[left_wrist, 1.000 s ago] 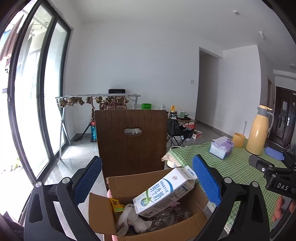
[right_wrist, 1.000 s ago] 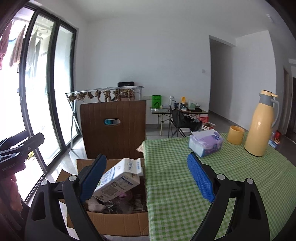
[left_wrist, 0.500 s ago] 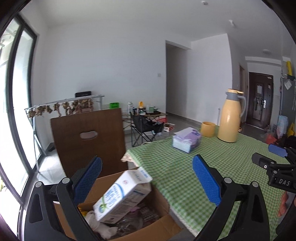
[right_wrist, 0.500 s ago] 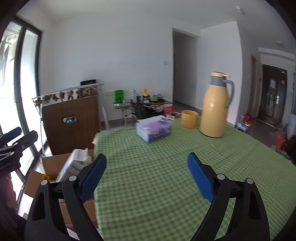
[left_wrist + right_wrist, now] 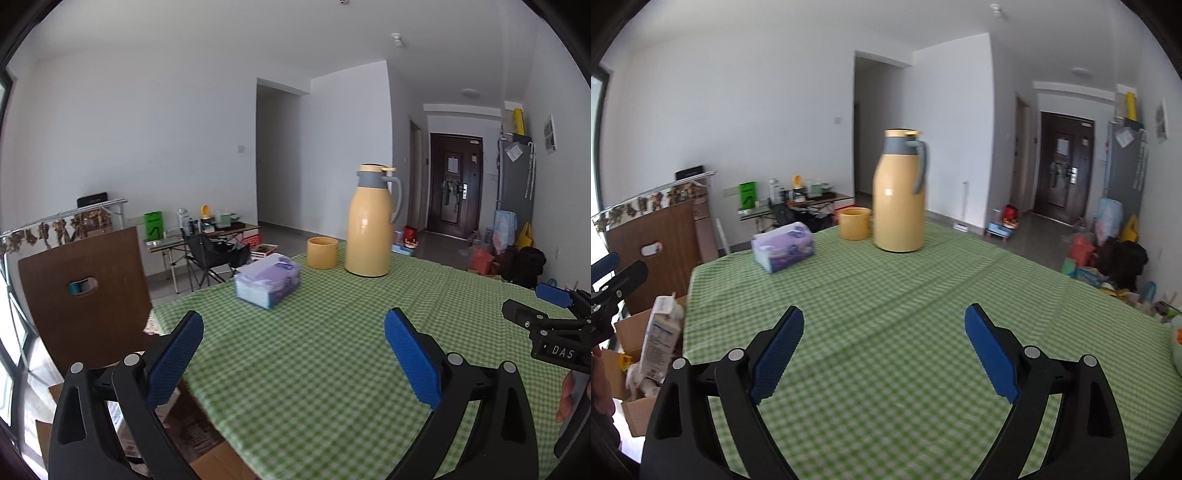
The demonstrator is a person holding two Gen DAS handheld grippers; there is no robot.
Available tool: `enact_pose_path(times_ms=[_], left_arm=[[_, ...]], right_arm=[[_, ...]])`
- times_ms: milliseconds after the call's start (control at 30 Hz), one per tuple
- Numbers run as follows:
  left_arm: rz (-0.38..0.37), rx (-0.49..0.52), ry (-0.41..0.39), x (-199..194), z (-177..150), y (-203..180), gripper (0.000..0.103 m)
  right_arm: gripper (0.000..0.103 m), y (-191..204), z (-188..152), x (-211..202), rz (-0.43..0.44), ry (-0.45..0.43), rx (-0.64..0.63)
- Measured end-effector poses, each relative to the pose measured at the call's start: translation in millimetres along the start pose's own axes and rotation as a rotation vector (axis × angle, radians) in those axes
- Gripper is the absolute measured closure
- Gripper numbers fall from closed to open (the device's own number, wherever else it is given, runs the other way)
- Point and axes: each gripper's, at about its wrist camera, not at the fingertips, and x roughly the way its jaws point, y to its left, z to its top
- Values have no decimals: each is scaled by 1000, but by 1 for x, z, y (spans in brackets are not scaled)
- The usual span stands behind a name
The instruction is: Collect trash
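A cardboard box [image 5: 626,332] stands beside the table's left end, with a white milk carton [image 5: 661,339] and crumpled wrappers in it. In the left wrist view only a corner of the box [image 5: 218,458] shows at the bottom left. My left gripper [image 5: 293,354] is open and empty above the green checked tablecloth [image 5: 332,350]. My right gripper [image 5: 884,350] is open and empty over the same cloth [image 5: 905,295]. The right gripper also shows at the right edge of the left wrist view [image 5: 554,325].
A yellow thermos jug [image 5: 899,195], a yellow cup [image 5: 855,223] and a purple tissue pack [image 5: 783,251] stand at the table's far end. A brown chair [image 5: 85,291] stands behind the box. Bags and clutter lie on the floor [image 5: 1108,258] at the right.
Both views have swung right, away from the box and over the table. The carton and box have slid to the left edge. Both grippers stay open.
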Motion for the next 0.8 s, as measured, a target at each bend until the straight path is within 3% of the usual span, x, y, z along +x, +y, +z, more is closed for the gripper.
enact_pose_path(times_ms=[433, 800], left_arm=[[-103, 15, -36, 4, 5, -46, 8], [-108, 4, -26, -11, -7, -44, 8]], right_arm=[[18, -46, -6, -19, -115, 1, 39], [18, -41, -15, -26, -112, 14, 39]])
